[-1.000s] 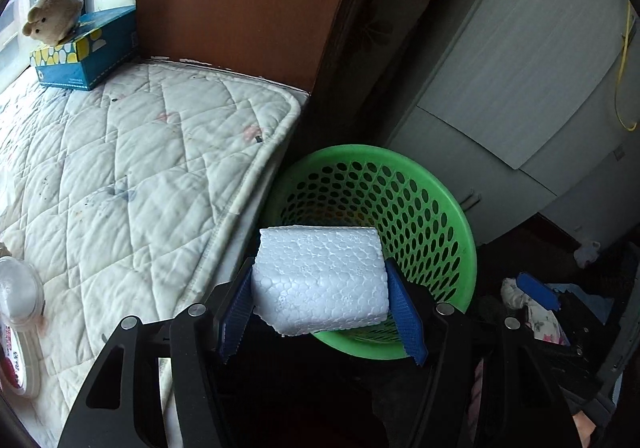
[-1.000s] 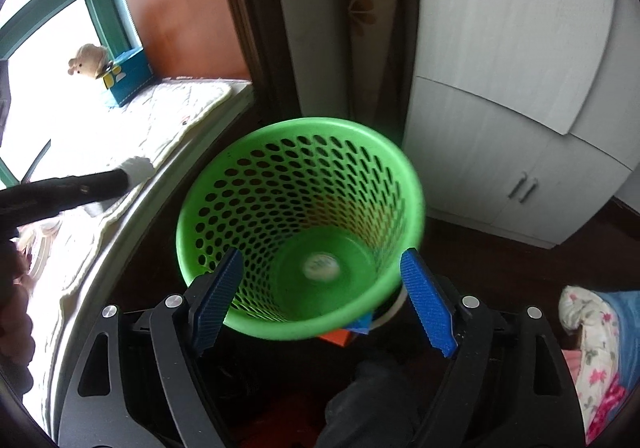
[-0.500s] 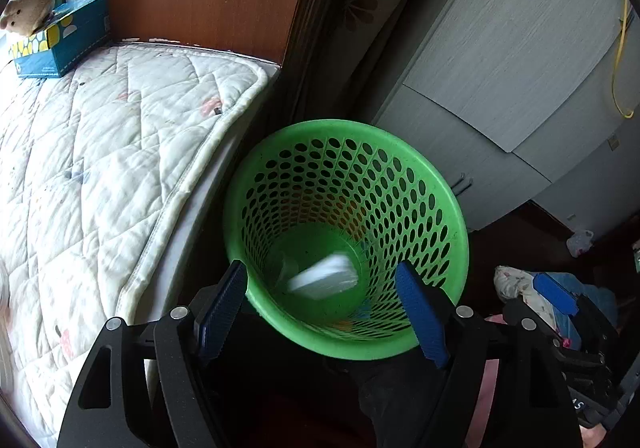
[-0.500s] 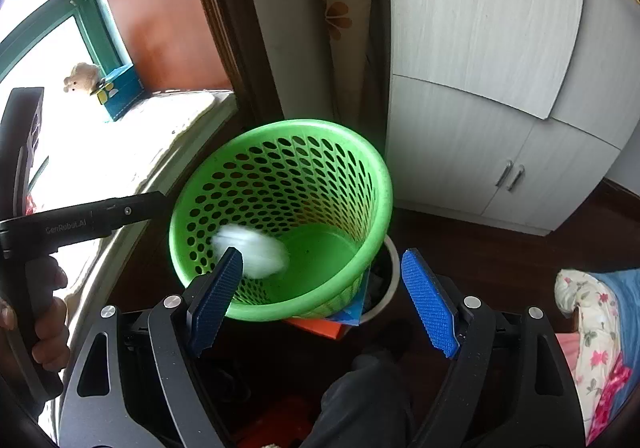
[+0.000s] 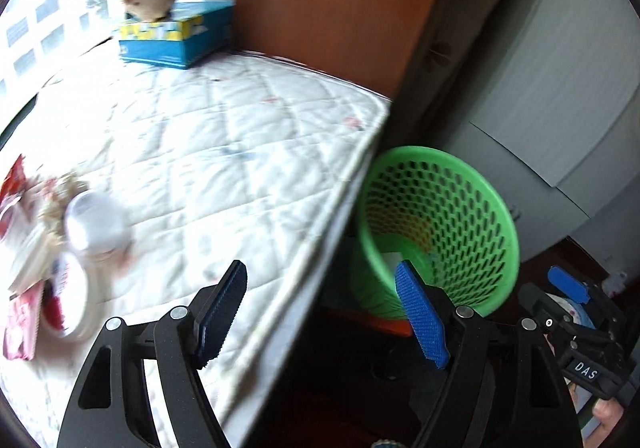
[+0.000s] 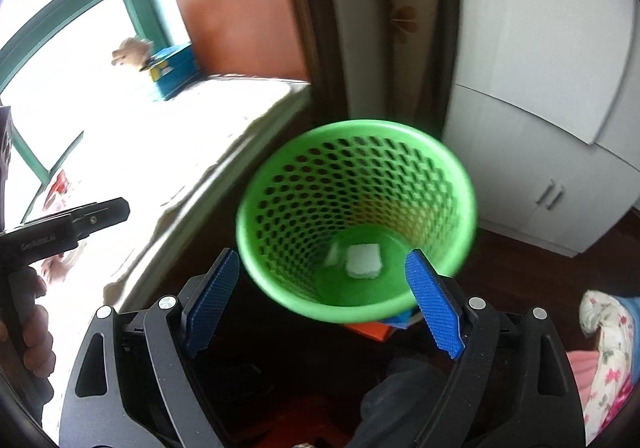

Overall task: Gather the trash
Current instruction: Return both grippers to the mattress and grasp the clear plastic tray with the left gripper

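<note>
Your left tongs [image 5: 320, 312] gaping empty over the mattress [image 5: 224, 151] edge, your right tongs [image 6: 324, 304] just widened, empty above the green basket [image 6: 460, 183], foam block [image 6: 363, 261] inside it

Little lettering could be read. In the left wrist view, the white letters "DAS" stood on a small black label on the body of the right gripper [image 5: 568, 290], at the lower right edge of the picture. In the right wrist view, faint grey lettering ran along the black arm of the left gripper [image 6: 100, 213], too blurred to make out.
</note>
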`<action>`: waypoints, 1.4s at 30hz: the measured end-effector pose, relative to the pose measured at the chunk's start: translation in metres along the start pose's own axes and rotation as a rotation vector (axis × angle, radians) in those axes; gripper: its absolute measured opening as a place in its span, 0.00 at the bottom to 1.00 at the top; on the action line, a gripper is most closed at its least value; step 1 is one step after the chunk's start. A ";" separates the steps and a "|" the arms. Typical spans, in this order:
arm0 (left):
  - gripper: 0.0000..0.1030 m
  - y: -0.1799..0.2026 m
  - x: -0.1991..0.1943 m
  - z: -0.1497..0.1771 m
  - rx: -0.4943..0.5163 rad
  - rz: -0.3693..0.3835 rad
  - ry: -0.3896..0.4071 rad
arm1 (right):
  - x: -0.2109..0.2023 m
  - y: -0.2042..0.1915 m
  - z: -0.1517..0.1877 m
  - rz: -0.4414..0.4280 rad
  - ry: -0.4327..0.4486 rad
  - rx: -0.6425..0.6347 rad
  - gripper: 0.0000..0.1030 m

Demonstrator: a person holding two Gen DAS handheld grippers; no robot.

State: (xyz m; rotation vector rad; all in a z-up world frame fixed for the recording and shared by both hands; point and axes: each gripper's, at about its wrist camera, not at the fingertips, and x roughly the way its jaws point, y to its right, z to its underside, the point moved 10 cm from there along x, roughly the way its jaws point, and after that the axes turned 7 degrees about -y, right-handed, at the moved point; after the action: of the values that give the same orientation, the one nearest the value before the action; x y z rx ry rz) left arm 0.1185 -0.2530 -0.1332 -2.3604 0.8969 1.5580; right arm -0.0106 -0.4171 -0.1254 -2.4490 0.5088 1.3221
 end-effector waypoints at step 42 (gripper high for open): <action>0.82 -0.401 -0.073 0.067 -0.788 -0.341 -0.015 | 0.050 -0.286 -0.012 -0.235 -0.084 -0.427 0.83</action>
State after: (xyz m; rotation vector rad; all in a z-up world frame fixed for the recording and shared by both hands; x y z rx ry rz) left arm 0.2752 0.1277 -0.1692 -2.7541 -0.1987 2.0039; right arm 0.1520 -0.1768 -0.1322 -2.6603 -0.0965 1.5477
